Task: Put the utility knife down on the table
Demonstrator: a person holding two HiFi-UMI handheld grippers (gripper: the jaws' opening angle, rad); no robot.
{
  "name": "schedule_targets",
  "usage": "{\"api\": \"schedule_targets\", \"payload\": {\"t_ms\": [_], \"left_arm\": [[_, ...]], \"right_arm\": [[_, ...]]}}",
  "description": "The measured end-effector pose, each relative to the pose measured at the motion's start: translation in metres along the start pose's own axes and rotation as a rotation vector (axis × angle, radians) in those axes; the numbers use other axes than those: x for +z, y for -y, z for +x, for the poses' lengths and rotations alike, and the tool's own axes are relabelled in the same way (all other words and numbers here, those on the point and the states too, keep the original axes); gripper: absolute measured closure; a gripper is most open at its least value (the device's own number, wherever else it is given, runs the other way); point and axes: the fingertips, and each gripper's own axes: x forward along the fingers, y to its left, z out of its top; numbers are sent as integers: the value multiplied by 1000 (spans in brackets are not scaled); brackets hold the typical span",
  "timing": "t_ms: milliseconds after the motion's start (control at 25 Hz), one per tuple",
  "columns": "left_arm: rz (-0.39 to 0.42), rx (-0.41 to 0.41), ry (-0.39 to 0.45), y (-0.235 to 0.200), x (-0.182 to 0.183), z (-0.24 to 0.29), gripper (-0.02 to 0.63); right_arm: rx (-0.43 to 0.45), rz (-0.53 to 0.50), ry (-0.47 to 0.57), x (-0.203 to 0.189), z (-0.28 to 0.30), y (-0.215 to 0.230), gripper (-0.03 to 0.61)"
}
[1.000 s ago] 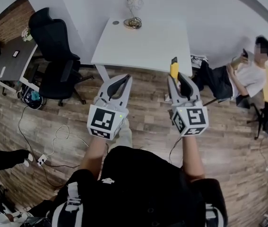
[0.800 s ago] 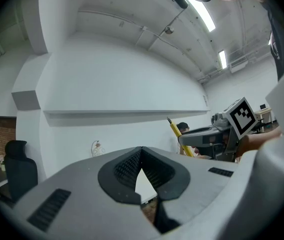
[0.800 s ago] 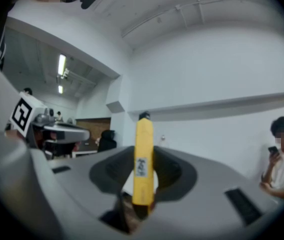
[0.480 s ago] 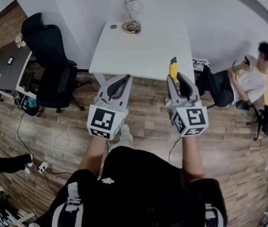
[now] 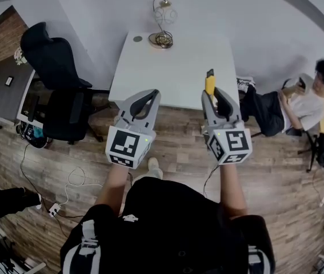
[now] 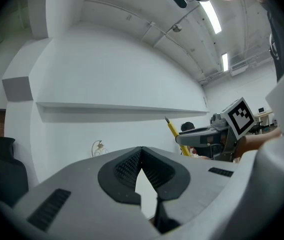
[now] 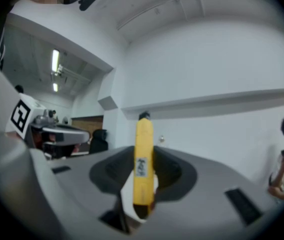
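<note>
Utility knife (image 5: 210,85) clamped in right gripper (image 5: 212,95)
Both held level by the table's (image 5: 173,67) near edge; left gripper (image 5: 149,96) pinched shut, empty.

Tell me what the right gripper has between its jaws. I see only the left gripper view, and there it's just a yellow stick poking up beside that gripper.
Observer: The right gripper is shut on a yellow utility knife. In the right gripper view the knife stands upright between the jaws.
Operator: Describe the table top. From here I can't see it.
Observer: In the head view, the white table is bare over its near part. A lamp and a small round dark thing sit at its far edge.
</note>
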Motion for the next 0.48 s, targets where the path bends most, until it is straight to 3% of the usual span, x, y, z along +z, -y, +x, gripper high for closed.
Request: {"api": "schedule_targets", "payload": {"t_ms": [480], "left_arm": [[-11,-37,7,-77,-7,43,595]], "right_arm": [[-39,-9,-8,5,83,1,440]]}}
